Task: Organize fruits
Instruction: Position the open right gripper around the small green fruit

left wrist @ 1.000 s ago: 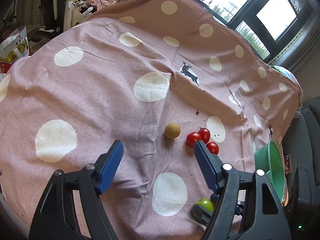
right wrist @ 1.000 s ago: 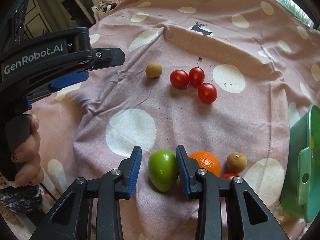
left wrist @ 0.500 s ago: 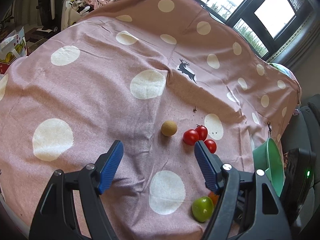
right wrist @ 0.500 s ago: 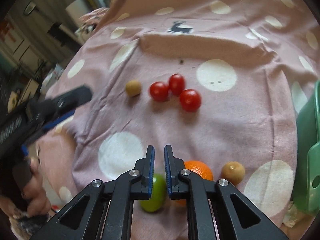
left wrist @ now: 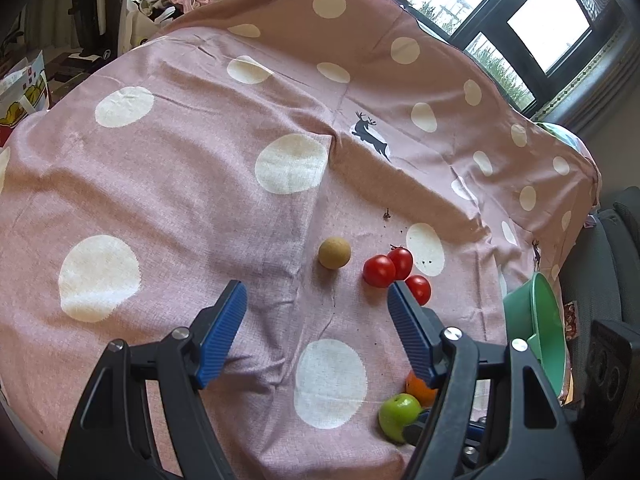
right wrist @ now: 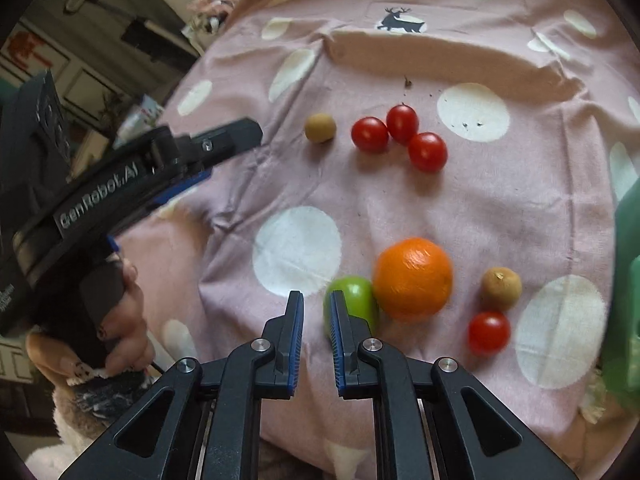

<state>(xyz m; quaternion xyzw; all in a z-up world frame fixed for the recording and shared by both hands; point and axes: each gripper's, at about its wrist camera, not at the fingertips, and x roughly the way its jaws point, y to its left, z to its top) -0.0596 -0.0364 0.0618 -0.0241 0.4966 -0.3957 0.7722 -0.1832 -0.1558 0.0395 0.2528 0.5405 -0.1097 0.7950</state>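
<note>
At the near edge of the spotted cloth (right wrist: 400,208), right gripper (right wrist: 316,312) jaws nearly closed, empty; green fruit (right wrist: 356,300) lies just right of its tips, touching the orange (right wrist: 412,278). Left gripper (left wrist: 316,312) open, empty, apparently farther off.

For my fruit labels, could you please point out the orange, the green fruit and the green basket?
orange (right wrist: 413,277), right wrist view, middle of its peel.
green fruit (left wrist: 398,414), left wrist view, middle of its visible skin.
green basket (left wrist: 534,322), left wrist view, its inner wall.
</note>
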